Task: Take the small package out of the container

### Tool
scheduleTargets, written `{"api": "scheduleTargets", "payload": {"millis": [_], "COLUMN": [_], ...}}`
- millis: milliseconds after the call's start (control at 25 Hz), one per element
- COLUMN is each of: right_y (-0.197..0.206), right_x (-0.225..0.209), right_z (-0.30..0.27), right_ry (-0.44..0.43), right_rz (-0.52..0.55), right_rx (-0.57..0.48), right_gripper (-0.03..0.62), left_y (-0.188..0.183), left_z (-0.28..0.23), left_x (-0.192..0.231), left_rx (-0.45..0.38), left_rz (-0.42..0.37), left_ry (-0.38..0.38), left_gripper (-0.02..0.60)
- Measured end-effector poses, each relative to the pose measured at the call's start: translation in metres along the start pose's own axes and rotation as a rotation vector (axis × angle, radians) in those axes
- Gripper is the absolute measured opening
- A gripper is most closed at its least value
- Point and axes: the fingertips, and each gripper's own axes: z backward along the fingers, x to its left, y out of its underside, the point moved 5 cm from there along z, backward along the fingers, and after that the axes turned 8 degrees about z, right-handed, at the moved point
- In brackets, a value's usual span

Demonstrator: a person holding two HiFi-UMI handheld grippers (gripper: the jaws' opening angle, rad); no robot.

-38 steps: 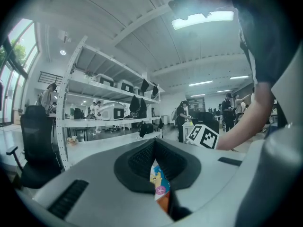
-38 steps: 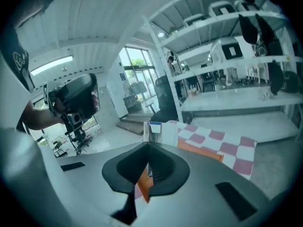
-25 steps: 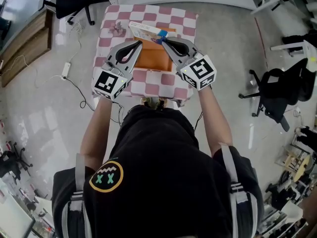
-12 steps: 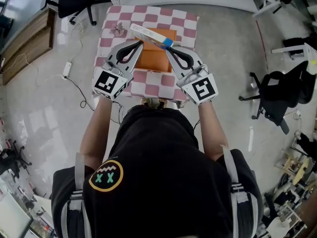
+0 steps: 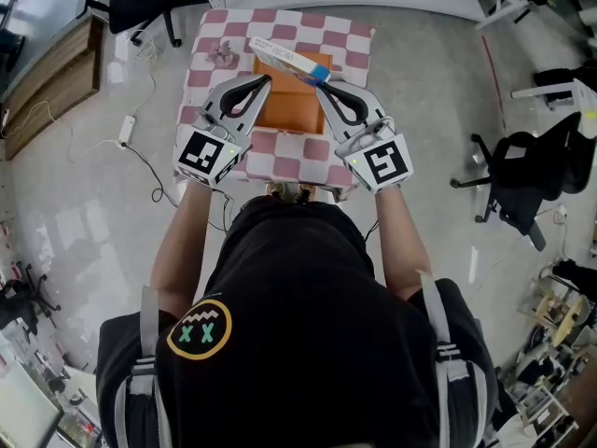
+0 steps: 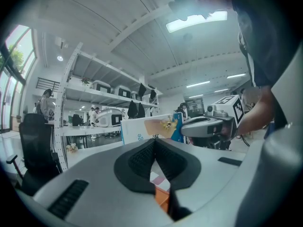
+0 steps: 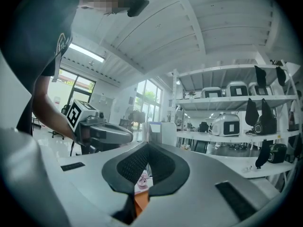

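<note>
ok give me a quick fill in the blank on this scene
The small package is clamped in the ____ gripper.
The container on the table is ____.
The tablecloth is checked white and ____.
Missing: right; orange; pink.

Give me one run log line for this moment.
right gripper: shut on small package | package: held above orange container | left gripper: shut
</note>
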Motion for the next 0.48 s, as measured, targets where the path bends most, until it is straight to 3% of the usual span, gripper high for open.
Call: {"api": "scheduleTargets", "payload": {"millis": [480], "right_y": [-0.0015], "right_x": [-0.0012], "right_z": [-0.0032], "right_ry": [0.002], "right_rz": [0.010], "right_rx": [-0.008], "right_gripper": [0.020], "left_y": [-0.0009], "left_z": [0.0001], "left_x": [0.0007], "left_rx": [0.001], "left_rz": [-0.003], "left_ry": [-0.001], "left_gripper": [0.017]}}
